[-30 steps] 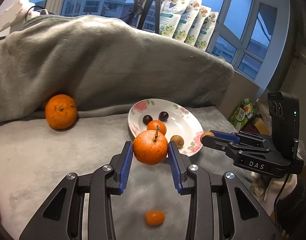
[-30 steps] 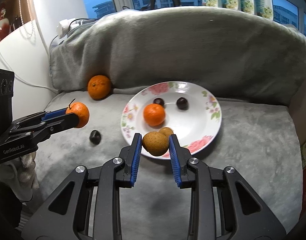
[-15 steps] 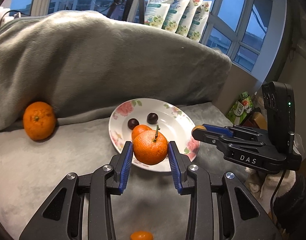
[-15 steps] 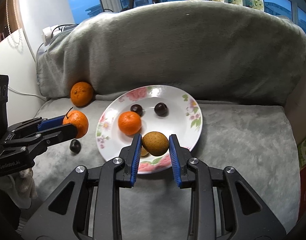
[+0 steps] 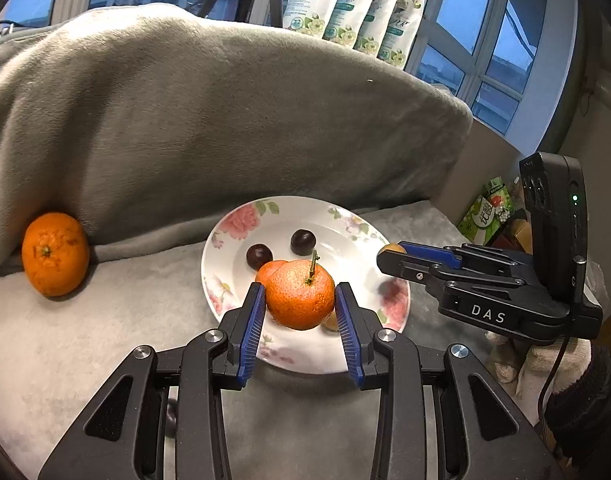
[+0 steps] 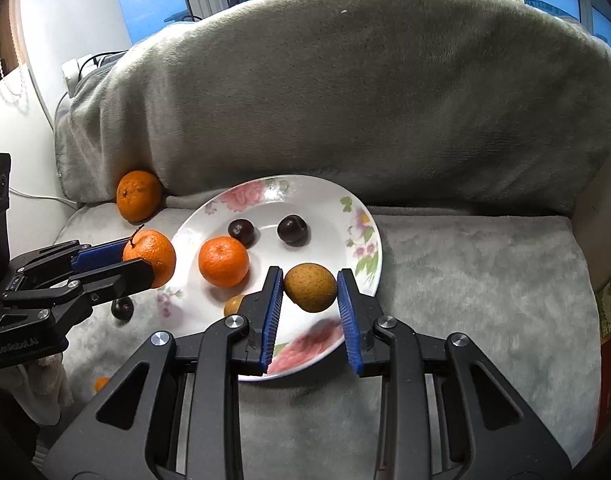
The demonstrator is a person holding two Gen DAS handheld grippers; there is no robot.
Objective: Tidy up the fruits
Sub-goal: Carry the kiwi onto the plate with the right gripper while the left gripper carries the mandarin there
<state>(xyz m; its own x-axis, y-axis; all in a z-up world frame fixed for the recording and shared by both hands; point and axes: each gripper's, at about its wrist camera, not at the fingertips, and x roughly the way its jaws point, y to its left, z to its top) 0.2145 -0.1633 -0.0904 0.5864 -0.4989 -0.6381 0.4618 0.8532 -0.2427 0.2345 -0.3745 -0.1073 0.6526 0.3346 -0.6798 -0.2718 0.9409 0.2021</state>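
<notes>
While the grey blanket (image 6: 385,92) fills the back of both views and covers the seat under everything, the floral plate (image 6: 357,216) lies on it in front of both grippers, and the next move turns on how each held fruit stands to that plate.

The left gripper (image 5: 300,312) has its jaws closed on a stemmed mandarin (image 5: 300,300), stem upward. In the right wrist view this mandarin hangs at the plate's left rim, just short of the dish; the drop point lies forward and to the right of it.

The right gripper (image 6: 310,300) has its jaws closed on a brown oval fruit (image 6: 310,287), long axis running across from one jaw to the other. It sits over the plate's near half, so by my reading this hand is the nearer to a release.

On the plate lie a smaller mandarin (image 6: 223,261), two dark cherries (image 6: 292,229) and a small brown fruit (image 6: 234,305). Off it, a large orange (image 6: 139,195) rests against the blanket fold, and a loose cherry (image 6: 122,307) lies on the seat.
</notes>
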